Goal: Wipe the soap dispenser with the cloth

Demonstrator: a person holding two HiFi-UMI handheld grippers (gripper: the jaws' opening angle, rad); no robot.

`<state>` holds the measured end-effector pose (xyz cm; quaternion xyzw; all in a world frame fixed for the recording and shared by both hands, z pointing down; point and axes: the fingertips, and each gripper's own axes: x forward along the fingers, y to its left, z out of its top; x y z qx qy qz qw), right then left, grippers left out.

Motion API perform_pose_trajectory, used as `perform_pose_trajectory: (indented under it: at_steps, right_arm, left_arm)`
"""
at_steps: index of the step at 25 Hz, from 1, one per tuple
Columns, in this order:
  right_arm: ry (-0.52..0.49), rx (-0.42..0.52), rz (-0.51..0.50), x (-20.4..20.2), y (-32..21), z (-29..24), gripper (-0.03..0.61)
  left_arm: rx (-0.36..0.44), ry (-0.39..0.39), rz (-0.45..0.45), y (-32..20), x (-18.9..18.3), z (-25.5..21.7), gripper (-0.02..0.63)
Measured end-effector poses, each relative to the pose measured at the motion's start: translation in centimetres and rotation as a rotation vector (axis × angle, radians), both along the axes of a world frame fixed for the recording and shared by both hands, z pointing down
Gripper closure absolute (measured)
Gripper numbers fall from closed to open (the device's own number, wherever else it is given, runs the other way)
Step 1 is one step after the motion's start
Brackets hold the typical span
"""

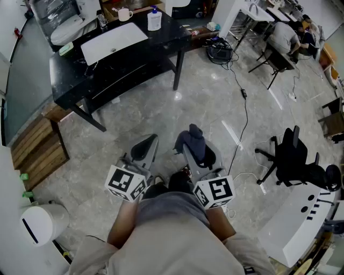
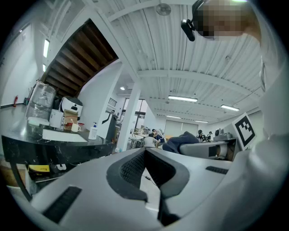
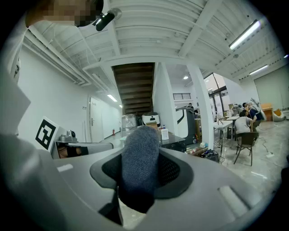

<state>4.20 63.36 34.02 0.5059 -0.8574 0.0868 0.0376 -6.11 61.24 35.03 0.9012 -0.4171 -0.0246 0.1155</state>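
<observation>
The white soap dispenser (image 1: 154,19) with a blue pump stands on the far black table (image 1: 64,72), well away from both grippers. It shows small in the left gripper view (image 2: 93,131) and the right gripper view (image 3: 165,133). My right gripper (image 1: 195,148) is shut on a dark blue cloth (image 1: 194,139), which bulges up between its jaws (image 3: 140,155). The left gripper (image 1: 147,144) is held beside it, shut, with nothing between its jaws (image 2: 145,151). Both are held close to my body over the marble floor.
On the table are a white basin (image 1: 114,40) and a mug (image 1: 124,14). A wooden crate (image 1: 40,145) and a white bin (image 1: 43,223) stand at the left. A black office chair (image 1: 293,158) and floor cables (image 1: 242,91) are at the right. People sit at far desks (image 1: 285,35).
</observation>
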Motion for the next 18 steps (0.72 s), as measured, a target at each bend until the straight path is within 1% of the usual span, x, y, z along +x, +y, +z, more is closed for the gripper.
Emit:
perform_pose_trajectory:
  at_steps: [10, 15, 18]
  right_arm:
    - [0.002, -0.016, -0.004, 0.1, 0.1, 0.7, 0.42]
    - [-0.052, -0.036, -0.014, 0.9, -0.4, 0.8, 0.418]
    - [-0.064, -0.043, -0.024, 1.6, -1.1, 0.9, 0.416]
  left_arm:
    - [-0.03, 0.008, 0.007, 0.1, 0.1, 1.0, 0.607]
    - [-0.042, 0.007, 0.008, -0.5, 0.6, 1.3, 0.607]
    - [-0.055, 0.008, 0.011, -1.0, 1.4, 1.5, 0.607]
